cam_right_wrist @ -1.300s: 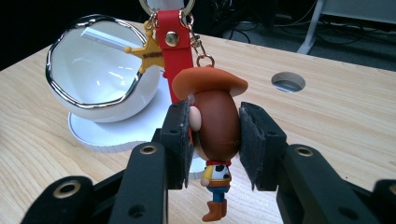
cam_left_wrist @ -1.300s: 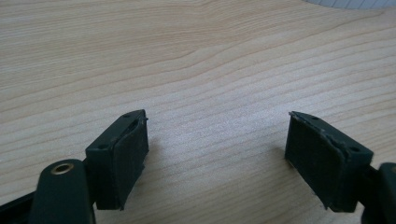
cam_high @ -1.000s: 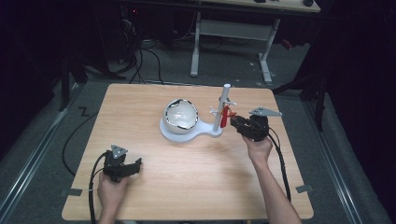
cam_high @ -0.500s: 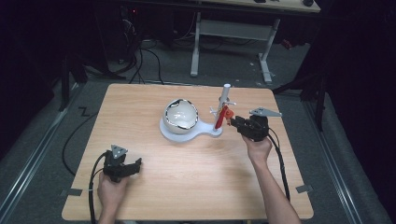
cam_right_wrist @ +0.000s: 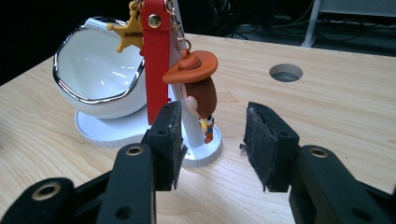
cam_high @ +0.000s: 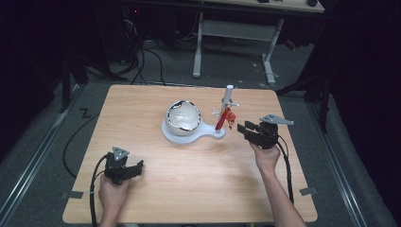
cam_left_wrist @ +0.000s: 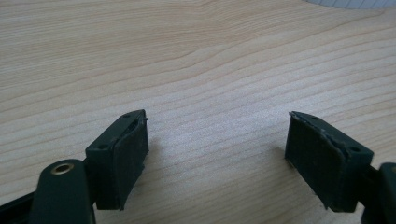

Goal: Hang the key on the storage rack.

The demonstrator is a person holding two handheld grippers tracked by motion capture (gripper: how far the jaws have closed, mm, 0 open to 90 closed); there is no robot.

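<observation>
Wooden table (cam_high: 189, 189); right hand-held gripper (cam_right_wrist: 212, 140) part-open, empty

**Counts of the things on the counter**

One counter (cam_high: 189, 189) is seen, with one round hole (cam_right_wrist: 286, 72) cut in its top. One white stand (cam_high: 187, 135) is counted, made up of one bowl-shaped dish (cam_high: 183, 115) with a chrome rim and one upright post (cam_high: 229, 96). One red strap (cam_right_wrist: 155, 51) is hung there, and with it one gold star charm (cam_right_wrist: 127, 31) and one cowboy figure (cam_right_wrist: 198, 91). Two claws are counted: a left claw (cam_high: 137, 166) and a right claw (cam_high: 242, 127). Two hands are seen.
</observation>
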